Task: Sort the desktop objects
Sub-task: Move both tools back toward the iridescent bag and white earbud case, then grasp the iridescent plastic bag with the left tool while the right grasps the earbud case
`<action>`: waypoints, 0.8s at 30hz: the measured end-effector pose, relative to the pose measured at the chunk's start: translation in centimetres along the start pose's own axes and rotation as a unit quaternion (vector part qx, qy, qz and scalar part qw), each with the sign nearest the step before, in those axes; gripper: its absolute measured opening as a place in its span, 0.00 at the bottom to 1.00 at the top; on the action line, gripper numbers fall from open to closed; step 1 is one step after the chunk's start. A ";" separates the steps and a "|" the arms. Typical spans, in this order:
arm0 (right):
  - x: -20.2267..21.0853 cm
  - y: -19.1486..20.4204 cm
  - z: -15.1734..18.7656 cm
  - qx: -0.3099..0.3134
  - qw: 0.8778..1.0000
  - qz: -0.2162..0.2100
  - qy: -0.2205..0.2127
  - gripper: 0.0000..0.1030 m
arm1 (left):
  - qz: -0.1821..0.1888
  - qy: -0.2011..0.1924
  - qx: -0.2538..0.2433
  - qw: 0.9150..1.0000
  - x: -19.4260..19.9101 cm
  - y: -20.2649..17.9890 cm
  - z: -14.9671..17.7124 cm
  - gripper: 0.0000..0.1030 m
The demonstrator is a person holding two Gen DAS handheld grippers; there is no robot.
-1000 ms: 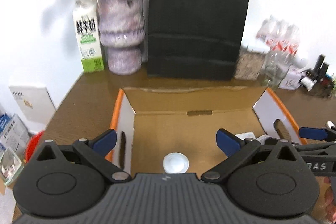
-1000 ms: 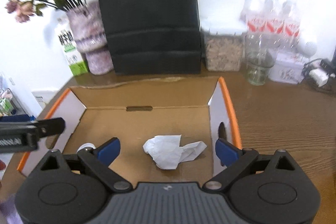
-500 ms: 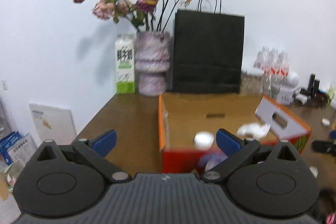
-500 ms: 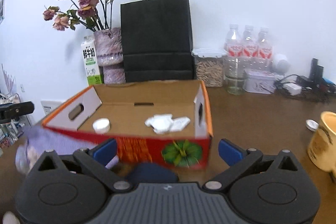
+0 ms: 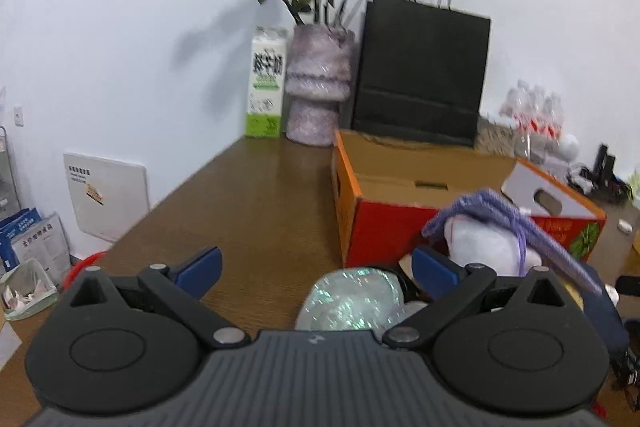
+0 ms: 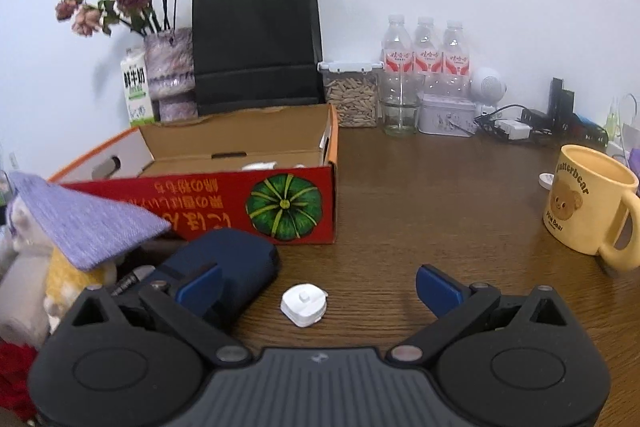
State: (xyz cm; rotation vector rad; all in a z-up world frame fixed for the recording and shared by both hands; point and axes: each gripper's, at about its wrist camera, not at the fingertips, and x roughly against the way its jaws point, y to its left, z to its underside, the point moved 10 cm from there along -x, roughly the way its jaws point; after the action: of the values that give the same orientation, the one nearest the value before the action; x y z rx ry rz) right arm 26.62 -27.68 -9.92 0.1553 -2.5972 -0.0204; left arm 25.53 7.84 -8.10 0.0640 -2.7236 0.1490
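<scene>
The open red cardboard box [image 6: 240, 195] with a pumpkin print stands on the brown table, and white crumpled paper [image 6: 260, 166] shows just over its front wall. My right gripper [image 6: 318, 287] is open, low over the table in front of the box. A small white plastic piece [image 6: 304, 307] lies on the wood between its fingers, untouched. A dark blue case [image 6: 224, 259] lies by the left finger. My left gripper [image 5: 316, 267] is open, left of the box [image 5: 384, 227], above a shiny iridescent object [image 5: 352, 299]. A plush toy with a purple hat [image 5: 492, 227] leans at the box front.
A yellow bear mug [image 6: 588, 203] and a white cap [image 6: 546, 181] sit at the right. Along the wall stand a milk carton [image 5: 266, 83], a flower vase [image 5: 320, 87], a black paper bag [image 6: 256, 39], a seed jar [image 6: 352, 99], water bottles [image 6: 424, 59] and cables [image 6: 504, 127].
Both grippers have pulled back from above the box interior and dropped to table level in front of it. The left view has swung leftward; both stay open and hold nothing.
</scene>
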 end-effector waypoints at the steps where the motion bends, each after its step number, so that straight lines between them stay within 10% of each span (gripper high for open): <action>1: -0.2 0.1 0.1 0.002 1.000 0.001 0.005 1.00 | -0.001 0.005 -0.004 1.000 -0.2 -0.1 0.1 1.00; 14: -1.9 -1.1 1.1 -0.022 0.998 0.021 0.056 0.95 | -0.013 0.037 -0.037 0.999 -0.8 -0.6 1.5 0.98; 24: -2.4 -0.2 1.5 0.003 0.997 0.013 0.072 0.86 | 0.012 0.071 -0.040 0.997 -1.6 -1.2 2.5 0.61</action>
State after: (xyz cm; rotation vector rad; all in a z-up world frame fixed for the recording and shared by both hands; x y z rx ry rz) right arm 27.95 -27.64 -12.45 0.1201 -2.4545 0.0077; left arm 26.07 6.36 -10.89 -0.0015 -2.5856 0.0502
